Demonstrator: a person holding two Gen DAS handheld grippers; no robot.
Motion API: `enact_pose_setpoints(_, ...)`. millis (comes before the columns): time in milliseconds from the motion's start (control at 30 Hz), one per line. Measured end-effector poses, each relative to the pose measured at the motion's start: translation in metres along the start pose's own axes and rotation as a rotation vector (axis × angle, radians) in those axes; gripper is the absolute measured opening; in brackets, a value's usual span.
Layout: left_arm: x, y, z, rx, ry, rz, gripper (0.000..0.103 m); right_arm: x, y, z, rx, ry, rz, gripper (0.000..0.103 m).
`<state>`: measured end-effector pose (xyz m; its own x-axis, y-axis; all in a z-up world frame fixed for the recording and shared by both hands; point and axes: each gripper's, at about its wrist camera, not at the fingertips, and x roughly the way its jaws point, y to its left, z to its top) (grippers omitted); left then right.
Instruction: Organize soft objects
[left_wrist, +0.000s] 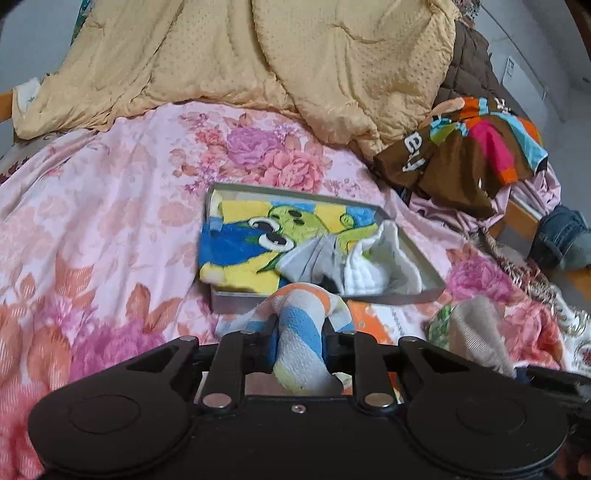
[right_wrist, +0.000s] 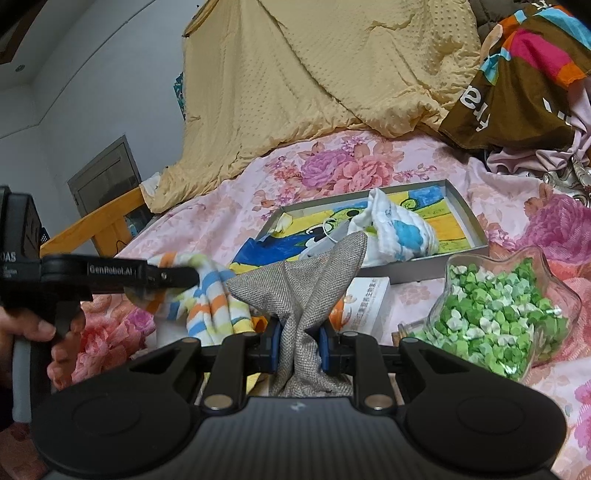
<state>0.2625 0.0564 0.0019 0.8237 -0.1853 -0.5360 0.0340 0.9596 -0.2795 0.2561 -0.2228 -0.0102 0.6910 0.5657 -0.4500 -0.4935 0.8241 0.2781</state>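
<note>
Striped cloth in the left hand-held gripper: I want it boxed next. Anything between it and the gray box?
Nothing visible blocks it: the striped cloth hangs just short of the gray box, whose near rim is clear.

The left wrist view is taken from just behind the left gripper (left_wrist: 300, 334), angled downward across the bed (left_wrist: 92, 229) toward the tray (left_wrist: 236, 301), which is seen close ahead and centred. The right wrist view is taken from behind the right gripper (right_wrist: 300, 341), likewise angled downward, with the tray (right_wrist: 388, 271) seen slightly right of centre and near. Shared by both views are the tray, the bed (right_wrist: 229, 206), the quilt (left_wrist: 258, 55) (right_wrist: 314, 74) and the brown garment (left_wrist: 461, 147) (right_wrist: 517, 85). The left gripper (right_wrist: 192, 277) is seen side-on at the left of the right view.
</note>
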Motion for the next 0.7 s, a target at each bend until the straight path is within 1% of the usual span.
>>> enact_pose_setpoints(67, 0.002, 0.001, 0.007, -0.013, -0.003, -0.015, 0.022, 0.003, -0.001, 0.002, 0.001, -0.01, 0.001, 0.023)
enact_pose_setpoints(233, 0.004, 0.009, 0.022, -0.071, -0.011, -0.081, 0.023, 0.011, -0.006, 0.01, 0.026, -0.042, 0.01, 0.023)
enact_pose_setpoints(367, 0.011, 0.008, 0.026, -0.033, -0.004, -0.066, 0.023, 0.019, -0.007, 0.016, 0.022, -0.053, 0.01, 0.023)
enact_pose_setpoints(433, 0.014, 0.009, 0.027, -0.016, -0.013, -0.052, 0.022, 0.024, -0.008, 0.018, 0.019, -0.058, 0.008, 0.023)
enact_pose_setpoints(500, 0.017, 0.011, 0.03, -0.025, -0.022, -0.049, 0.021, 0.029, -0.008, 0.021, 0.021, -0.058, 0.009, 0.023)
enact_pose_setpoints(700, 0.021, 0.016, 0.041, -0.063, -0.04, -0.089, 0.021, 0.04, -0.012, 0.038, 0.047, -0.104, 0.031, 0.023)
